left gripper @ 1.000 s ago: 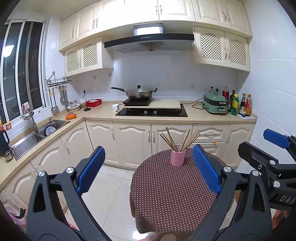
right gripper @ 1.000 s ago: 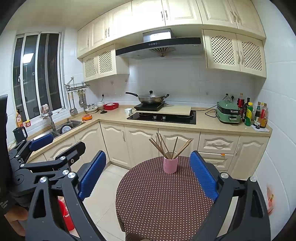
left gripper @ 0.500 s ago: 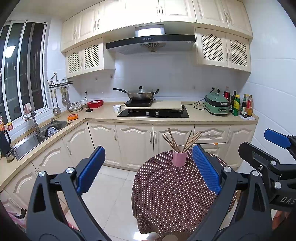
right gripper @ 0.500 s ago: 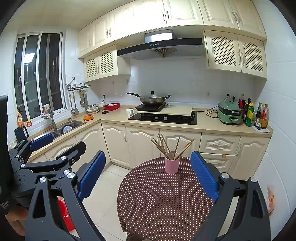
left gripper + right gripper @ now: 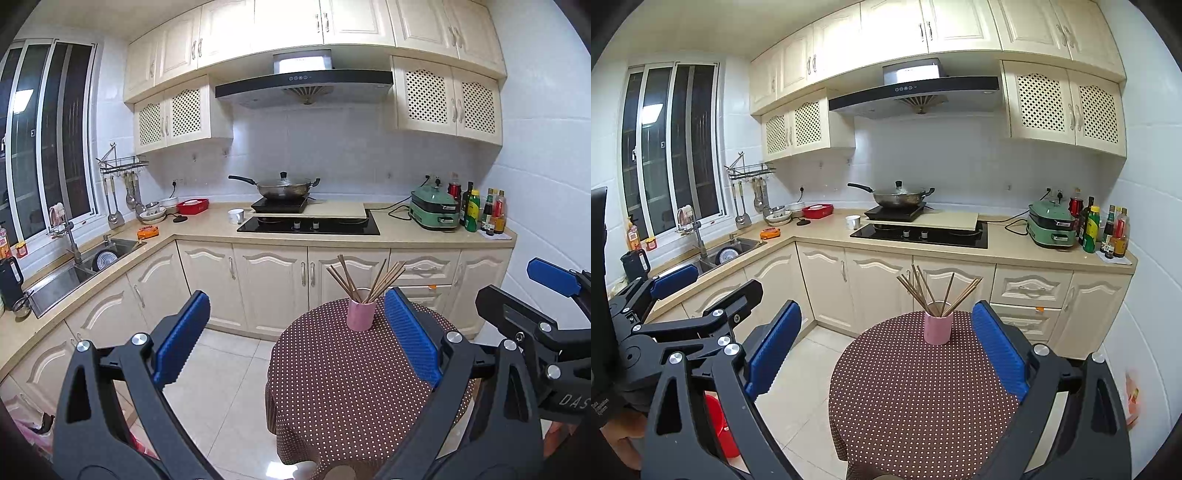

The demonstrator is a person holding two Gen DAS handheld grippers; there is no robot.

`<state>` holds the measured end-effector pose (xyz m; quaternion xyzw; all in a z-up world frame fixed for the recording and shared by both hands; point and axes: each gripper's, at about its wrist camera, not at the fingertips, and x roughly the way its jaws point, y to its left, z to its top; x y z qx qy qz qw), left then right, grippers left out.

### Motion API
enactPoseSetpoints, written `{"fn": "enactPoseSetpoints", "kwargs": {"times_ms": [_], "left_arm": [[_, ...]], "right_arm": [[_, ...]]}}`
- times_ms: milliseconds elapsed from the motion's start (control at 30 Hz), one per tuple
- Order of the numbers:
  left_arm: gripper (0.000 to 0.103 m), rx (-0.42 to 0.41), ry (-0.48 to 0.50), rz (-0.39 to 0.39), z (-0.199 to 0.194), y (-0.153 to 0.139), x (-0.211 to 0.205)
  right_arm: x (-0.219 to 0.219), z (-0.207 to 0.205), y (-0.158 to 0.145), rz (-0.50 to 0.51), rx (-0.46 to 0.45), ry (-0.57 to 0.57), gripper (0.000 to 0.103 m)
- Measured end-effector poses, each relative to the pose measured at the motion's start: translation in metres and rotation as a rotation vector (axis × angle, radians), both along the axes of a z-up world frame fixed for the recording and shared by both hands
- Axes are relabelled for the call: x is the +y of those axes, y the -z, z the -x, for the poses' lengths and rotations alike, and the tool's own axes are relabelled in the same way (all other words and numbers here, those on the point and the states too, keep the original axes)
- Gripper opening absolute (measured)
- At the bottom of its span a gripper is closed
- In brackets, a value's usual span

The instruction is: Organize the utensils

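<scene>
Little has shifted since the earlier frames: both views have only drifted slightly. Left to right, the left claw (image 5: 293, 339) is held spread and empty, the pink cup (image 5: 361, 314) with chopsticks (image 5: 364, 277) fanned upright in it stands on the dotted tabletop (image 5: 351, 387), and the right claw (image 5: 886, 350) is likewise spread, gripping nothing. Utensils already gathered fit a finished sorting or one awaiting tidying.
</scene>
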<state>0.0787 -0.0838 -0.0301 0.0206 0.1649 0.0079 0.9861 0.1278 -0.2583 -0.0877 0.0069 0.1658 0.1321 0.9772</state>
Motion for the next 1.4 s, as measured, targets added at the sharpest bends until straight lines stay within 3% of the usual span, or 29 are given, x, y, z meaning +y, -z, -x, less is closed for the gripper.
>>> {"fn": "enactPoseSetpoints", "kwargs": {"times_ms": [1400], "left_arm": [[0.094, 0.005, 0.003, -0.010, -0.005, -0.001, 0.016]], "right_arm": [[0.002, -0.005, 0.005, -0.004, 0.015, -0.004, 0.091]]}}
